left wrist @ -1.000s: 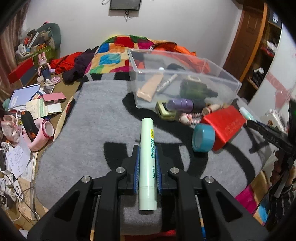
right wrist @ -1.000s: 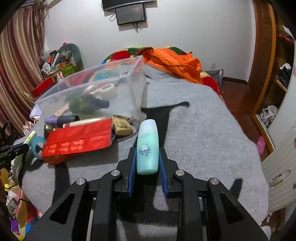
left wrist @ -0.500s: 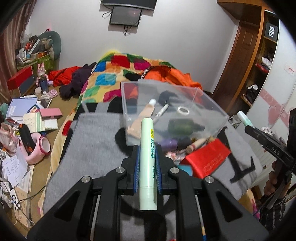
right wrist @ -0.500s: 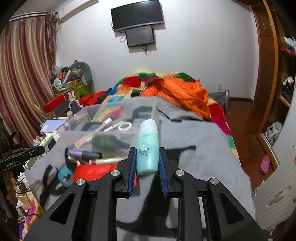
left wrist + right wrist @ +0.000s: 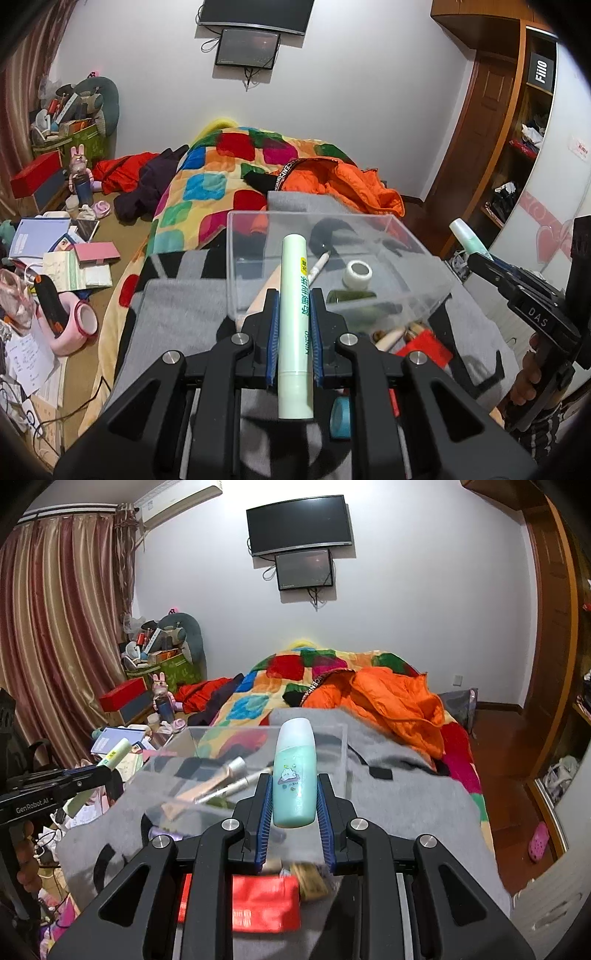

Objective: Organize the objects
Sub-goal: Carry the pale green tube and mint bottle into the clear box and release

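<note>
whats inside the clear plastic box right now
In the clear plastic box: a roll of tape, a white pen, a dark green bottle and a beige tube. The pale green tube covers part of the inside.

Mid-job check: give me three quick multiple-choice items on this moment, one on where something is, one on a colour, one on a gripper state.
1. The white tape roll lies:
A. in the clear bin
B. on the floor
C. on the quilt

2. The bottle in the right gripper is:
A. red
B. teal
C. black

3. The left gripper is:
A. open and empty
B. shut on the pale green tube
C. out of view

Key: 1 A, seen through the bin's wall; 2 B, teal body, paler cap; 3 B, blue pads press both sides.
</note>
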`<state>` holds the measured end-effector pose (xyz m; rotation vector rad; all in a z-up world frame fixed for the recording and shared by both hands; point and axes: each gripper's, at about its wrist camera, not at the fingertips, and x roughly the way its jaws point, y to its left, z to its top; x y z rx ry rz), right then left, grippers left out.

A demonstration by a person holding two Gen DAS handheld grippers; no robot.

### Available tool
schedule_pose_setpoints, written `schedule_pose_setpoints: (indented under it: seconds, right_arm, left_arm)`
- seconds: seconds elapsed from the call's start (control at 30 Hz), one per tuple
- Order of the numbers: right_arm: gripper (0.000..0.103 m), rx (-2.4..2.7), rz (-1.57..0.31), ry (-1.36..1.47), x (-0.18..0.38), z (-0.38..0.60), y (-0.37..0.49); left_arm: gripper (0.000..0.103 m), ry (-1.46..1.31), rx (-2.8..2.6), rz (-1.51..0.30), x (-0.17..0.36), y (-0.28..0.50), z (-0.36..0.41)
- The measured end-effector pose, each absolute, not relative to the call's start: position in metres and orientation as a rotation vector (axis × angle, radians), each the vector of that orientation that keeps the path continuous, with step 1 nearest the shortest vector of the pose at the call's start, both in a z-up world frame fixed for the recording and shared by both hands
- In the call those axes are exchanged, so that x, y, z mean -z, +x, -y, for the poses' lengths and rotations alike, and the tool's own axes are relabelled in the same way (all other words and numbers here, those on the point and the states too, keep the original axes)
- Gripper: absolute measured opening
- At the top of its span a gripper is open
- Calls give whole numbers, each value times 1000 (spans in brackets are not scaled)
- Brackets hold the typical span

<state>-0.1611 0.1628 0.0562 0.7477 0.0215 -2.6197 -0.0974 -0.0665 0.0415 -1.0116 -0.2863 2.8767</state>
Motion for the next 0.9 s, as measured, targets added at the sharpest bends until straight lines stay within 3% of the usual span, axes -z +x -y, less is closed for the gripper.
schedule_pose_setpoints:
  seconds: [0.47,0.9]
  right_arm:
    - [21,2585,-98,788,-47,-139,-205]
    - [19,2538,-161,917,-19,-120,-233]
  left_arm:
    - [15,-1018,-2833,289,-46,-158,58]
    - [15,-1195,-2756,301,-4,-211,54]
